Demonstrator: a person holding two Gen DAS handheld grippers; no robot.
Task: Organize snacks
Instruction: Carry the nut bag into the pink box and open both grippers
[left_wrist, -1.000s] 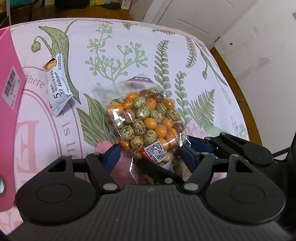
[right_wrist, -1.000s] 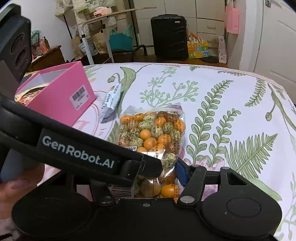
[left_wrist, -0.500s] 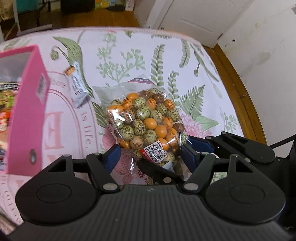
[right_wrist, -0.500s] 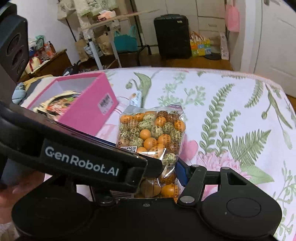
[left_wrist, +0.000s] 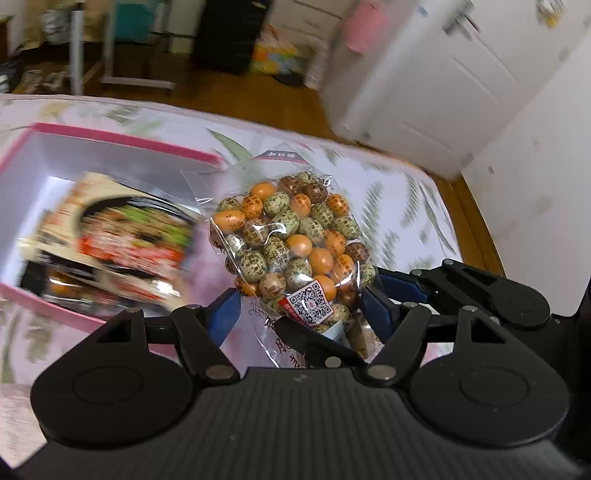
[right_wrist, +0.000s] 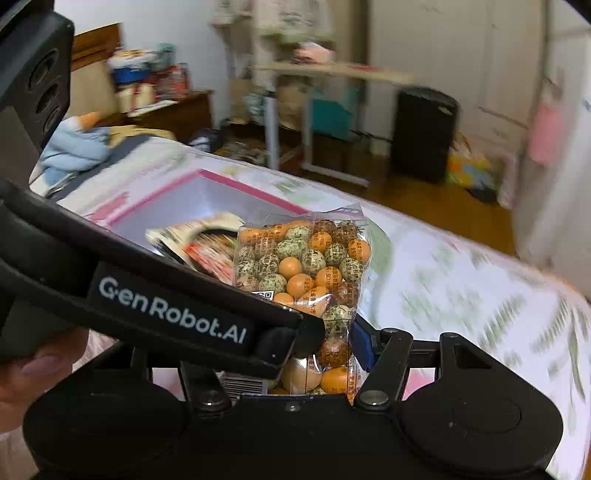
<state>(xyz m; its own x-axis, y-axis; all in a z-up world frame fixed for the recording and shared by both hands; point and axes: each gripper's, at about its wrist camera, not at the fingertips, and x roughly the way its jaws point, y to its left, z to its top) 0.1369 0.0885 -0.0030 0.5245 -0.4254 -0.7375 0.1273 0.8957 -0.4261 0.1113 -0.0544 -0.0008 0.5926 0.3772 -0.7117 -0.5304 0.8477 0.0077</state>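
Note:
A clear bag of orange, green and brown candy balls (left_wrist: 291, 243) is held up in the air. My right gripper (right_wrist: 332, 350) is shut on its lower end (right_wrist: 325, 332). My left gripper (left_wrist: 299, 314) stands wide open around the same bag, its blue pads (left_wrist: 223, 312) apart from it. The open pink box (left_wrist: 122, 144) lies below and left of the bag, with a printed snack packet (left_wrist: 118, 236) inside. The box also shows in the right wrist view (right_wrist: 207, 195).
The leaf-patterned tablecloth (left_wrist: 399, 199) spreads right of the box. The table's wooden edge (left_wrist: 476, 225) runs along the right. Beyond it are a wood floor, a black suitcase (right_wrist: 424, 133) and white doors. The left gripper's body (right_wrist: 147, 288) crosses the right wrist view.
Both grippers have lifted the bag and carried it left toward the pink box, whose open inside now shows. The grip on the bag is unchanged.

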